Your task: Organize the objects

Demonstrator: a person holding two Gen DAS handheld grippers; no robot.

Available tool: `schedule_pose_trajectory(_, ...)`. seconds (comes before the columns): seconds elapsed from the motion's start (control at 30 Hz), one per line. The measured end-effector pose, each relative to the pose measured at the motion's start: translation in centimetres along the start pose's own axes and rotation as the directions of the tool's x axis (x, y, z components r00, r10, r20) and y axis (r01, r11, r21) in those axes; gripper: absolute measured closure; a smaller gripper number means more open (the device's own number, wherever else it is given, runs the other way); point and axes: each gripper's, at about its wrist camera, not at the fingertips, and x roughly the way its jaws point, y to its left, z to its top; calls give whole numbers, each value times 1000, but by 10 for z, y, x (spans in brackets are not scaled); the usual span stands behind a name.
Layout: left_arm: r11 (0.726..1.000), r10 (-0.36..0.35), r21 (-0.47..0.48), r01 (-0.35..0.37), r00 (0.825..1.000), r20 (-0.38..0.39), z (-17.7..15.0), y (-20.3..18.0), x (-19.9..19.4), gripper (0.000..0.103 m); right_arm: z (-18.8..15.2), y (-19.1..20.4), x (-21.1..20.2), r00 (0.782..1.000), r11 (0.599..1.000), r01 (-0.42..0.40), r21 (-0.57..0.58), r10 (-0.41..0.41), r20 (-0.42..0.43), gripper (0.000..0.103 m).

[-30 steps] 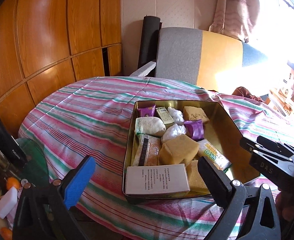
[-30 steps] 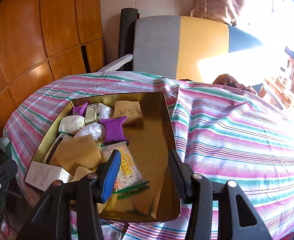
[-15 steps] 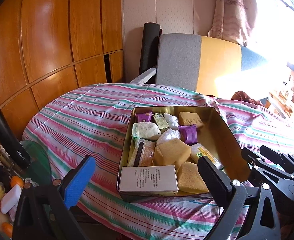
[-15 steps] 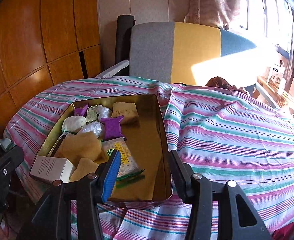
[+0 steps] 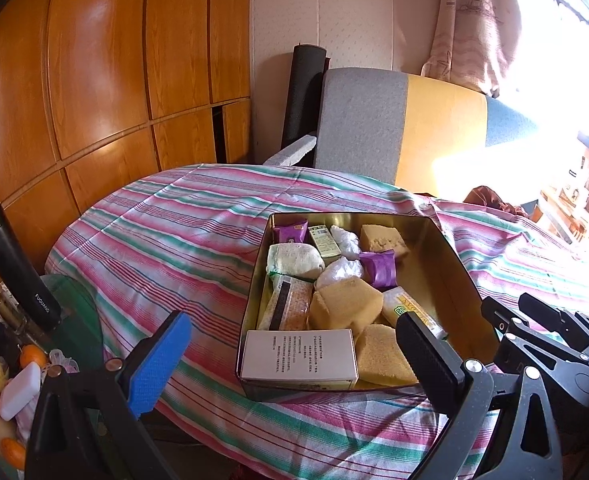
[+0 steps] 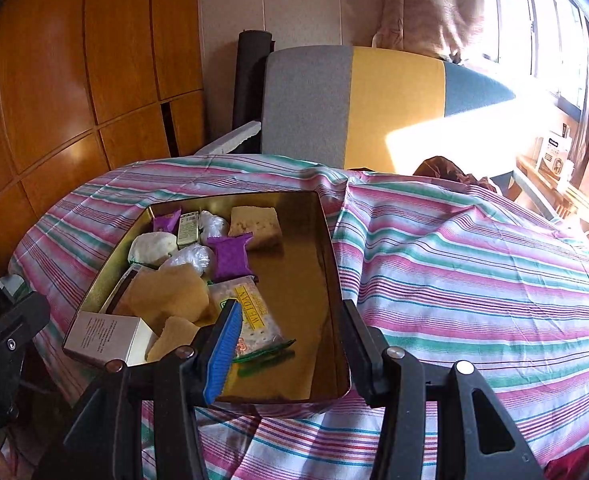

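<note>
A gold metal tin (image 5: 450, 280) sits on the striped tablecloth (image 5: 182, 232), also seen in the right wrist view (image 6: 306, 280). It holds a white box (image 5: 298, 354), yellow sponge cakes (image 5: 346, 306), purple packets (image 5: 378, 268), white wrapped buns (image 5: 294, 260) and a cracker pack (image 6: 254, 312). My left gripper (image 5: 294, 348) is open and empty, held back from the tin's near edge. My right gripper (image 6: 290, 332) is open and empty above the tin's near right corner.
A grey, yellow and blue chair back (image 5: 406, 136) stands behind the table. A wooden panel wall (image 5: 94, 80) is at left. A black bottle (image 5: 14, 268) and small items stand on a green side table (image 5: 70, 304) at lower left.
Both grippers have pulled back and up from the tin, which now looks smaller and farther. Both stay open and empty.
</note>
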Motion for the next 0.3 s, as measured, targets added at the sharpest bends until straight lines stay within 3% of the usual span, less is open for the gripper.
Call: schedule_pose_trajectory(0.3, 1000, 19, 1, -19, 1000, -9, -3, 3, 6, 0, -2, 4, 3, 1000, 1000, -8, -11, 8, -12, 53)
